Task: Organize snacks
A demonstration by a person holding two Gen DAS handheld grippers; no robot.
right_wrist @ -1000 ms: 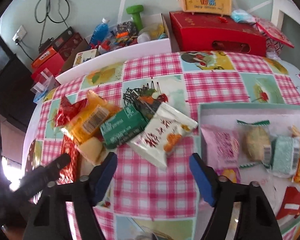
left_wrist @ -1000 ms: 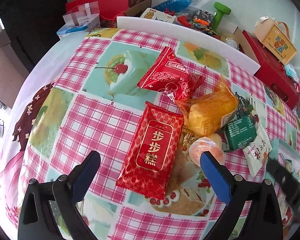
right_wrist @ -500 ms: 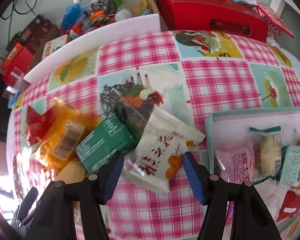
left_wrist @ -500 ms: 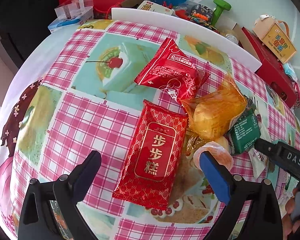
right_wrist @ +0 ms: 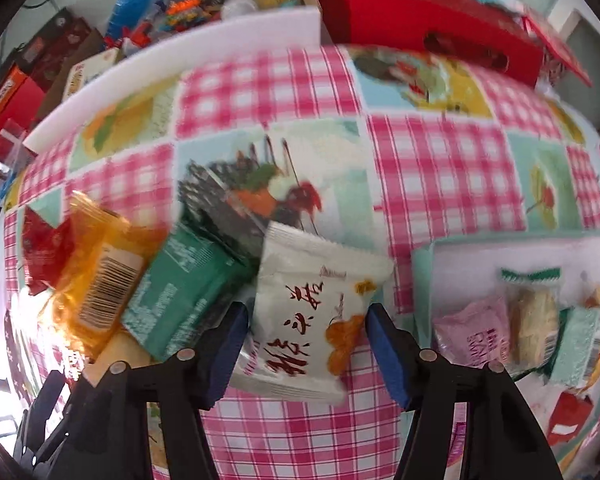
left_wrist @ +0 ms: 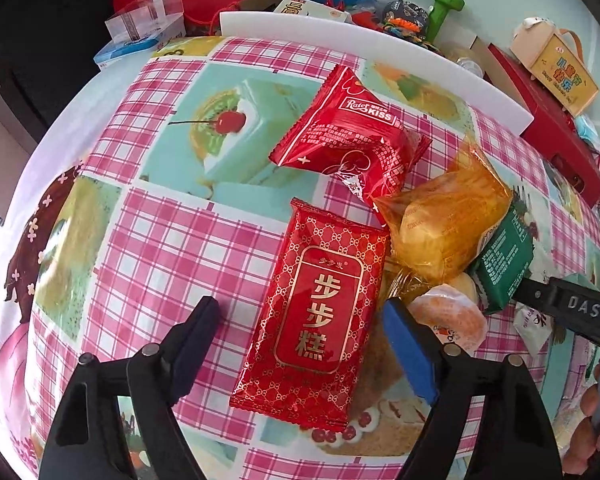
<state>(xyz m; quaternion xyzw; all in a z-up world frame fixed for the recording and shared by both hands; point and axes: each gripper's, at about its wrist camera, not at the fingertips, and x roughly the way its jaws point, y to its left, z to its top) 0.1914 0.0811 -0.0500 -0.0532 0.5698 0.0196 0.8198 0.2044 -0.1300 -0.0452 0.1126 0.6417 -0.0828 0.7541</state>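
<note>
Pink-checked oilcloth printed with cakes and fruit (left_wrist: 172, 240) covers the table on which both pick-ups are being prepared. Nearest the left wrist camera, the left gripper (left_wrist: 302, 322) straddles the long red foil packet with gold lettering (left_wrist: 320, 312); its jaws are closing, the packet lies between them, and neither pad touches it yet. Nearest the right wrist camera, the right gripper (right_wrist: 306, 330) brackets the white crimped sachet with black brush characters (right_wrist: 312, 312); its blue pads stand just beside the sachet's edges, and blur leaves contact uncertain, so the jaws read as apart. Beside the sachet lie a dark green wrapped bar (right_wrist: 184, 292) and an amber cellophane cake packet (right_wrist: 96, 280), with a red "Kiss" pillow pack (left_wrist: 348, 140) beyond. To the right sits a pale green shallow tray (right_wrist: 422, 264), already holding several wrapped snacks. Judged step: grasping two loose snacks for transfer to the tray. The next move calls for closing fully on each wrapper without crushing it or catching a neighbour, then lifting clear.
</note>
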